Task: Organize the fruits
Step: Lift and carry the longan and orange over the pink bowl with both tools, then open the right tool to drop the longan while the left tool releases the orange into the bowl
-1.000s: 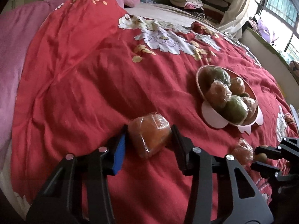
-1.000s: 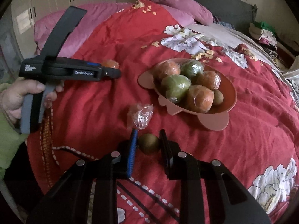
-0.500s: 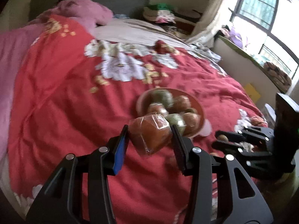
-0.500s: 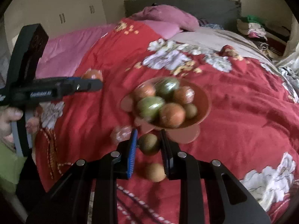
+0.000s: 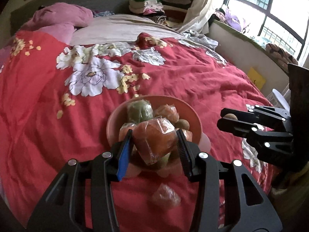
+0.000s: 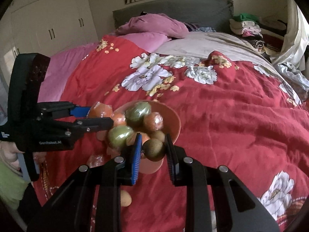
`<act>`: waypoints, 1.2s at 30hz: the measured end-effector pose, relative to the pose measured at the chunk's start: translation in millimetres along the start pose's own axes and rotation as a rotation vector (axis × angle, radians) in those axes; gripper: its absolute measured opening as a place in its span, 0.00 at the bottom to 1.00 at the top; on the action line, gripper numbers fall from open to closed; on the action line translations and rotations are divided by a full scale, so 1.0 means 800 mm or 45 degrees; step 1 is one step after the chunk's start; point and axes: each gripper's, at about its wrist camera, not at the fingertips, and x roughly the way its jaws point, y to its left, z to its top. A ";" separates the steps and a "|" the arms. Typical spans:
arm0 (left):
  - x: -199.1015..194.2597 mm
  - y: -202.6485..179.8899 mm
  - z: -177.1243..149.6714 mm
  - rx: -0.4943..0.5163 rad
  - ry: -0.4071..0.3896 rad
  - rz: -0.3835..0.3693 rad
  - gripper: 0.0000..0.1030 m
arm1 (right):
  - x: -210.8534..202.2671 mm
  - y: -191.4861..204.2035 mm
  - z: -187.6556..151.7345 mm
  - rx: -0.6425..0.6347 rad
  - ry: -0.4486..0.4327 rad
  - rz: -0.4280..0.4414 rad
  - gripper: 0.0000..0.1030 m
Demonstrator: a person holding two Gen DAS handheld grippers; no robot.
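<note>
A pink bowl (image 5: 185, 106) (image 6: 171, 114) on the red floral quilt holds several wrapped orange and green fruits. My left gripper (image 5: 154, 145) is shut on a plastic-wrapped orange fruit (image 5: 154, 141) and holds it above the bowl's near side; it also shows in the right wrist view (image 6: 100, 116). My right gripper (image 6: 153, 149) is shut on a small brown kiwi (image 6: 154, 149), held over the bowl's near rim; it also shows in the left wrist view (image 5: 227, 119). A small wrapped orange fruit (image 5: 166, 195) (image 6: 94, 160) and a small tan fruit (image 6: 125, 198) lie on the quilt.
The red quilt (image 5: 193, 77) covers the bed. Pink pillows (image 6: 154, 25) and folded clothes (image 5: 148, 3) lie at the head. A window and sill (image 5: 270, 19) are at the right, a white wardrobe (image 6: 54, 19) at the left.
Both grippers have lifted their fruits off the quilt and carried them over the pink bowl. The small wrapped fruit and the tan fruit stay on the quilt.
</note>
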 end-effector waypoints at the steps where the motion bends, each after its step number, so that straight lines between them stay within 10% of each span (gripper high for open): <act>1: 0.004 0.001 0.003 0.002 0.001 -0.005 0.35 | 0.003 -0.002 0.002 -0.003 0.003 -0.002 0.22; 36: 0.030 0.016 0.016 -0.043 0.010 -0.061 0.39 | 0.058 -0.005 0.001 0.001 0.063 0.016 0.22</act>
